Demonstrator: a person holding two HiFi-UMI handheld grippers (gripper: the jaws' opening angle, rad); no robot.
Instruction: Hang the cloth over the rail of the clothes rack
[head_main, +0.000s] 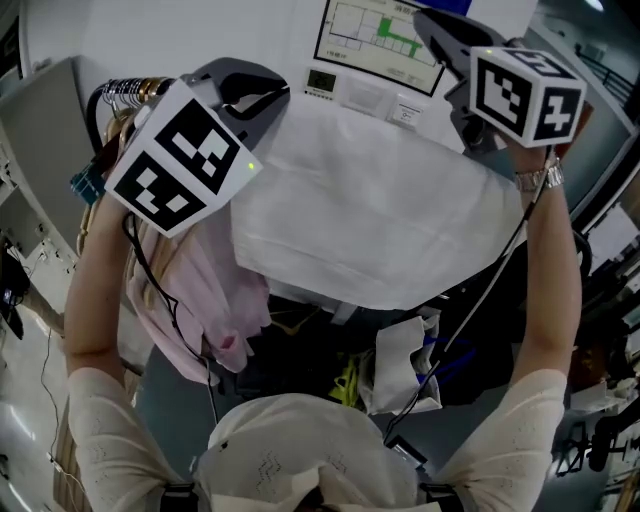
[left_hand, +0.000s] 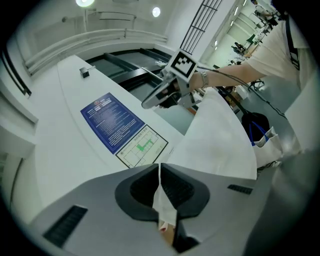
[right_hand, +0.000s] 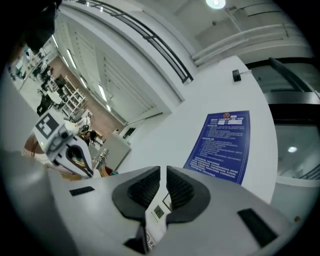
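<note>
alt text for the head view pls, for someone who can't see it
A person holds a white cloth spread out between two raised grippers, with the left gripper and the right gripper each shut on its top edge. A pink garment hangs at the left below the left gripper, and a wall chart shows behind the cloth.

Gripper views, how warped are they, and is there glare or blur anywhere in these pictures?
Left gripper view: heavy fisheye bending, black corners, a round white ceiling lamp blown out. Right gripper view: same bending, another bright ceiling lamp glaring at the top. Head view: even light, the large white cloth sharp, soft shadows in its folds.
</note>
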